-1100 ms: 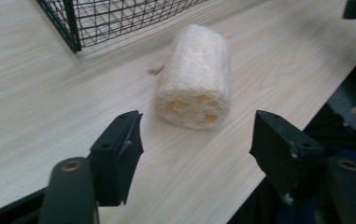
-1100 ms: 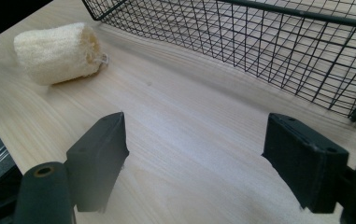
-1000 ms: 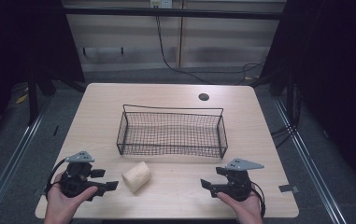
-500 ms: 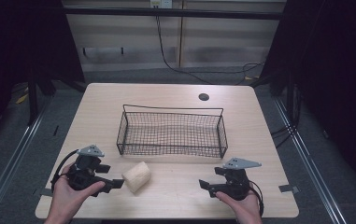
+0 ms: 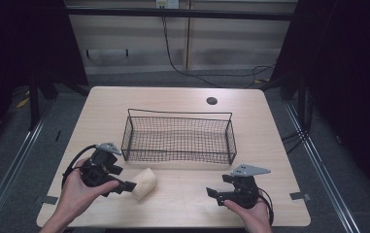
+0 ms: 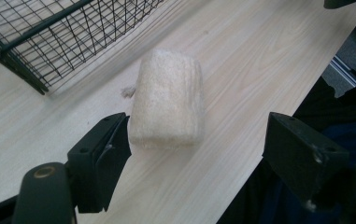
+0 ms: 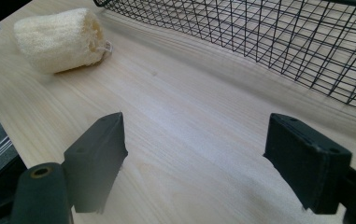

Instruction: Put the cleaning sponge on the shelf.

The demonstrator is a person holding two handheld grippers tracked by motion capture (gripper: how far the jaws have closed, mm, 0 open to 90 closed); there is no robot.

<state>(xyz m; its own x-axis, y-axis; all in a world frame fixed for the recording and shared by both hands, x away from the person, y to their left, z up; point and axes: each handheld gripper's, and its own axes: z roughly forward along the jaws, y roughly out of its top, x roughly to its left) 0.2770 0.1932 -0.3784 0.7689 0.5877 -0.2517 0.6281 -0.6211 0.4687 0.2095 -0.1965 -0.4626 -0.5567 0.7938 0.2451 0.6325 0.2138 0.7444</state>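
Lying on the table (image 5: pixel 182 204) just in front of the wire basket's (image 5: pixel 180 138) front left corner is a pale loofah sponge (image 5: pixel 143 183), resting on its side. The left gripper (image 5: pixel 124 184) is sitting beside the sponge, on the side away from the basket's middle, its jaws spread wide; in the left gripper view the sponge (image 6: pixel 167 99) is lying between them, one jaw touching or nearly touching its end, the other well apart. The right gripper (image 5: pixel 217 193) is hovering in front of the basket's right end, near the table's front edge, jaws spread wide and gripping nothing, pointing toward the sponge (image 7: pixel 59 39)
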